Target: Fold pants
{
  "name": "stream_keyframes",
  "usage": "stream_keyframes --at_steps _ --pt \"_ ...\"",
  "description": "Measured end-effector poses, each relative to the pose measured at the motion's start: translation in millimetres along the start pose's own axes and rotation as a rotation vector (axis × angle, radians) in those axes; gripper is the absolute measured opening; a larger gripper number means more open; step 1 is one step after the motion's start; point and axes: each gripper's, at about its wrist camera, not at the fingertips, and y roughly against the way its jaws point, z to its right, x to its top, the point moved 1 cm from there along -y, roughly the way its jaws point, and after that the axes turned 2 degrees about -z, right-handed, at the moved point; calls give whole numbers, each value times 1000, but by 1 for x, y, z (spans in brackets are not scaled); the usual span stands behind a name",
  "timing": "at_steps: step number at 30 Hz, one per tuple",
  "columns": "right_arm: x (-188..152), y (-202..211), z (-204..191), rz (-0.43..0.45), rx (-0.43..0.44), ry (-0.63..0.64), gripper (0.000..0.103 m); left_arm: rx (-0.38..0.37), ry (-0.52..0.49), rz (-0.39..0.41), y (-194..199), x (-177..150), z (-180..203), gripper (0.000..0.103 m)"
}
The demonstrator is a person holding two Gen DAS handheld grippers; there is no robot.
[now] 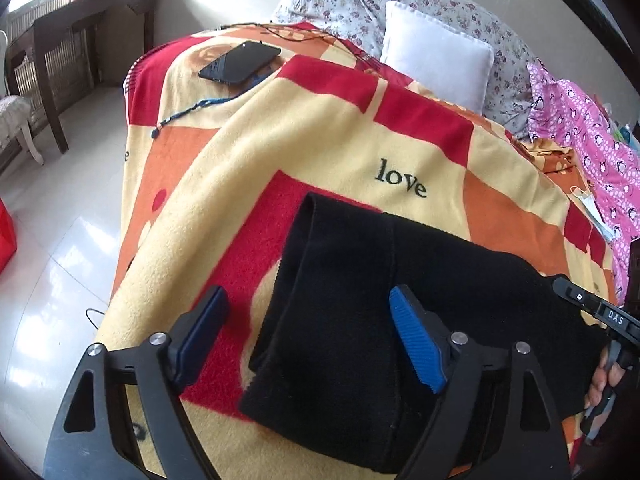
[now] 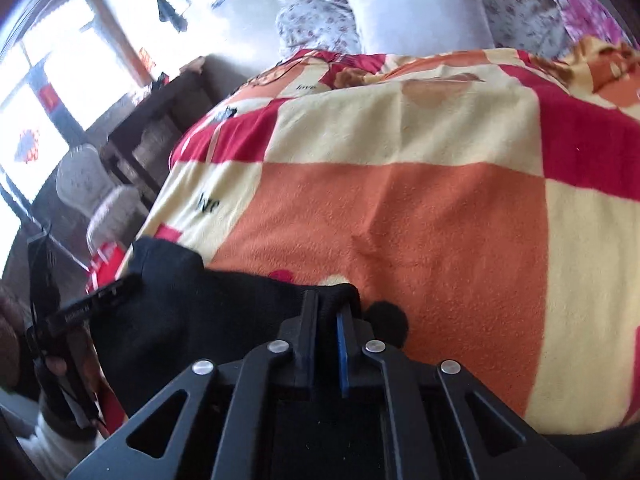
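Black pants [image 1: 360,300] lie partly folded on a red, orange and yellow blanket [image 1: 320,152] on the bed. My left gripper [image 1: 308,316] is open above the pants' left edge, one blue pad [image 1: 416,344] over the cloth, the other over the blanket. My right gripper [image 2: 326,312] is shut on a bunched fold of the pants [image 2: 180,304] near the blanket's front, low over the bed. The right gripper's body shows at the right edge of the left wrist view [image 1: 600,312].
A black phone [image 1: 240,62] with a cord lies at the blanket's far left. A white pillow [image 1: 436,56] and floral bedding lie at the head. Pink cloth [image 1: 592,140] lies at the right. A dark wooden table [image 1: 76,40] and tiled floor lie left.
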Motion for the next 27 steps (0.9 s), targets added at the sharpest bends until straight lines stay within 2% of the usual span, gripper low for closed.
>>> stream_keyframes --at_steps 4,5,6,8,10,11,13,14,16,18,20,27 --pt "1 19 -14 24 -19 40 9 44 -25 46 21 5 5 83" --pt "1 26 -20 32 -34 53 14 45 -34 64 27 6 7 83" --pt "-1 33 -26 45 -75 74 25 39 -37 79 34 8 10 83" --pt "0 44 -36 73 -124 117 33 14 -34 98 42 10 15 83" --pt "1 56 -43 102 -112 125 33 -7 -46 107 44 12 24 83" --pt "2 59 -50 102 -77 142 33 -8 -57 106 43 13 30 83" --pt "2 51 -67 72 -21 198 32 -15 -82 97 35 13 43 83" --pt "2 45 -74 48 -11 218 29 -21 -92 92 31 13 48 83" --pt "1 25 -88 15 -37 262 28 -4 -119 72 18 11 59 83" --pt "-1 7 -94 -22 -66 289 21 27 -133 51 7 8 63 83" --pt "-6 -10 -97 -56 -82 310 18 48 -132 40 -2 7 62 83" --pt "3 -39 -80 -52 -116 271 15 85 -144 38 -13 8 60 84"
